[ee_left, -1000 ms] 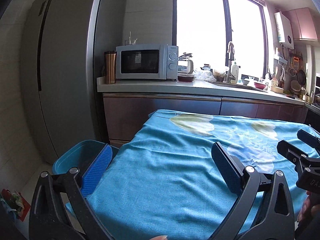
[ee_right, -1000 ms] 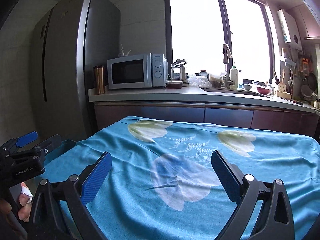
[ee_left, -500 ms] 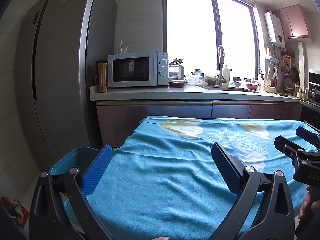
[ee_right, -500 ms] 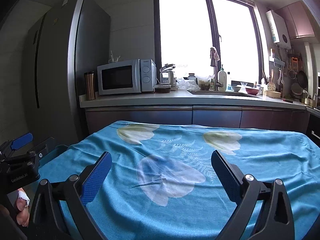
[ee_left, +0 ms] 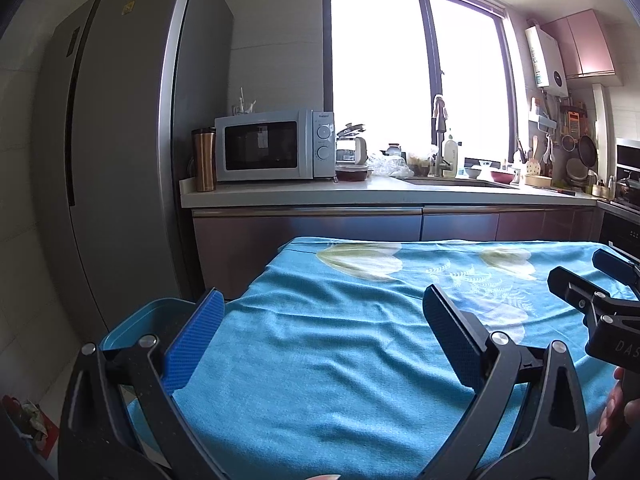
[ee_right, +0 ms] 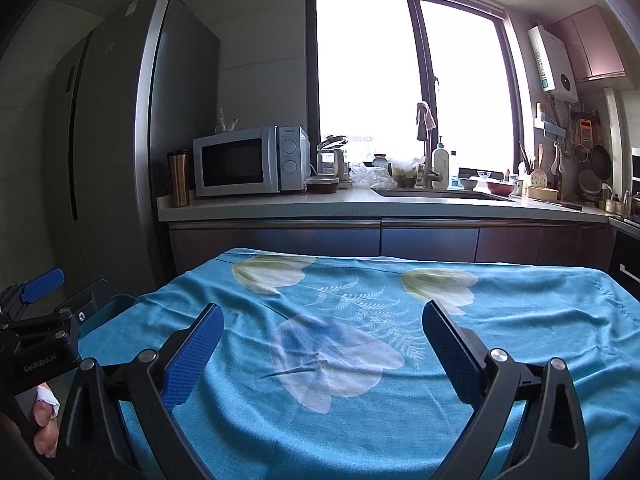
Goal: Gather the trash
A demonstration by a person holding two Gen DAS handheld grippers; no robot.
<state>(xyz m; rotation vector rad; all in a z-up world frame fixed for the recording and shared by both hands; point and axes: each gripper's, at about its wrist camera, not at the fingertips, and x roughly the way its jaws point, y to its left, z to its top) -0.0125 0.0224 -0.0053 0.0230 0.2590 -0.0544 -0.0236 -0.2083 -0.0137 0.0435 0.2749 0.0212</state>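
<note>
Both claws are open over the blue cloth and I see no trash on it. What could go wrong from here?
1. The tablecloth lies loose and wrinkled; a low sweep by the right claw could snag and drag it.
2. The teal bin sits right at the table's left edge beside the left claw; a swing might knock it.
3. The crumpled scrap on the floor is low left and easily missed.

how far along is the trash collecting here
Looks done or not begun: no trash shows on the blue flowered tablecloth. In hand: nothing; left gripper and right gripper both open. Possibly left: crumpled scraps on the floor, beside the teal plastic bin.
</note>
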